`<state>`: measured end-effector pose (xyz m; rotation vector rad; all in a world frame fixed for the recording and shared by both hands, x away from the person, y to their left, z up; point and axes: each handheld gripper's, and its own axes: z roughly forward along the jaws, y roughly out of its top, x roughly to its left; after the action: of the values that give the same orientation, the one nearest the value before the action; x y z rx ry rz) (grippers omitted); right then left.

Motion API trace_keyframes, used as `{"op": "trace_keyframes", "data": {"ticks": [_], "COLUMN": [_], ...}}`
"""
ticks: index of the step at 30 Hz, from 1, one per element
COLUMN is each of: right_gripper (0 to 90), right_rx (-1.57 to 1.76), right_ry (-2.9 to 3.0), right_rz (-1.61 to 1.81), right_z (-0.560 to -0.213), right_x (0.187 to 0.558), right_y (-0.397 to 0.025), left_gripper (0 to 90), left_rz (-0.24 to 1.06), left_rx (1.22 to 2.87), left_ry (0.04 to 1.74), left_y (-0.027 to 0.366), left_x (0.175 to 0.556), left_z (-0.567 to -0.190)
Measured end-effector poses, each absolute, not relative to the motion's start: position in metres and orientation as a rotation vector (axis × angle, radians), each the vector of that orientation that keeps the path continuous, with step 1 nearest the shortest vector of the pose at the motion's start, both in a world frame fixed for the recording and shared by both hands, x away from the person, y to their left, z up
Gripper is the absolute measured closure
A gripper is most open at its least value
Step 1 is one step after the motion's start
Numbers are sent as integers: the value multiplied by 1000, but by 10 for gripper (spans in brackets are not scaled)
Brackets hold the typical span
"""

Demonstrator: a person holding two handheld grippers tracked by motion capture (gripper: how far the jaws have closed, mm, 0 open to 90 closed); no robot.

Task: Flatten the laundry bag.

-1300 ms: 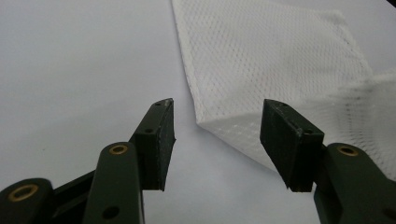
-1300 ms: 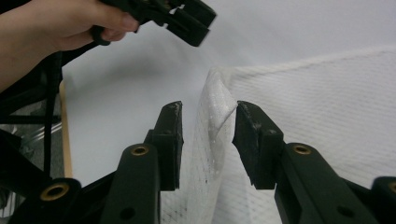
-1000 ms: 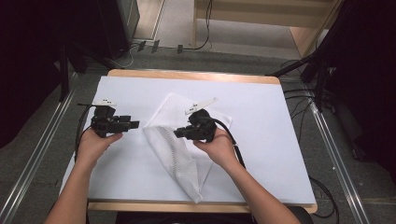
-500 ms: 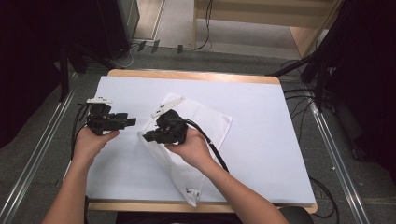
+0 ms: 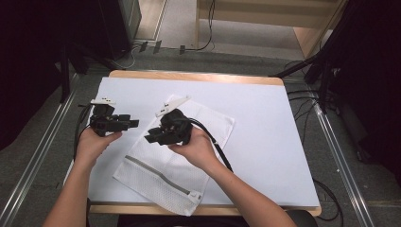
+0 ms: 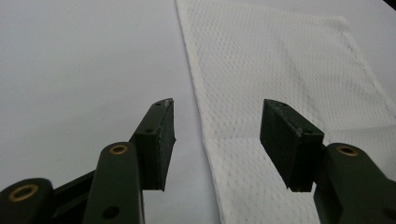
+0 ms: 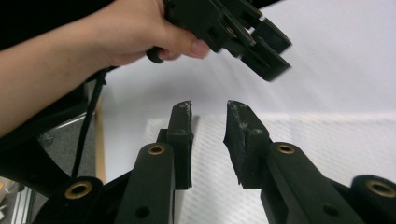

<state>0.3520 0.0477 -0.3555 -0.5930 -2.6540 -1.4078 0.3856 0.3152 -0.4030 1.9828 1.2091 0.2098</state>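
While the white mesh laundry bag with a grey zip (image 5: pixel 176 161) lies flat on the white table cover (image 5: pixel 265 142), nothing inside it can be made out. Just beside its edge, the left gripper (image 6: pixel 217 126) gapes wide, empty. Above it, the right gripper (image 7: pixel 208 116) stands narrowly parted, holding nothing.
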Motion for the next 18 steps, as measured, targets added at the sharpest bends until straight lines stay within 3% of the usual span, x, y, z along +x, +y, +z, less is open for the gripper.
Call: {"op": "trace_keyframes", "data": {"ticks": [18], "right_gripper": [708], "right_rx": [-920], "right_ry": [-2687], "right_rz": [-1397], "right_z": [-401], "right_x": [358], "right_y": [-55], "left_gripper": [463], "left_rz": [143], "left_rx": [2091], "left_ry": [1179], "left_y": [279], "left_x": [416], "left_z": [-420]}}
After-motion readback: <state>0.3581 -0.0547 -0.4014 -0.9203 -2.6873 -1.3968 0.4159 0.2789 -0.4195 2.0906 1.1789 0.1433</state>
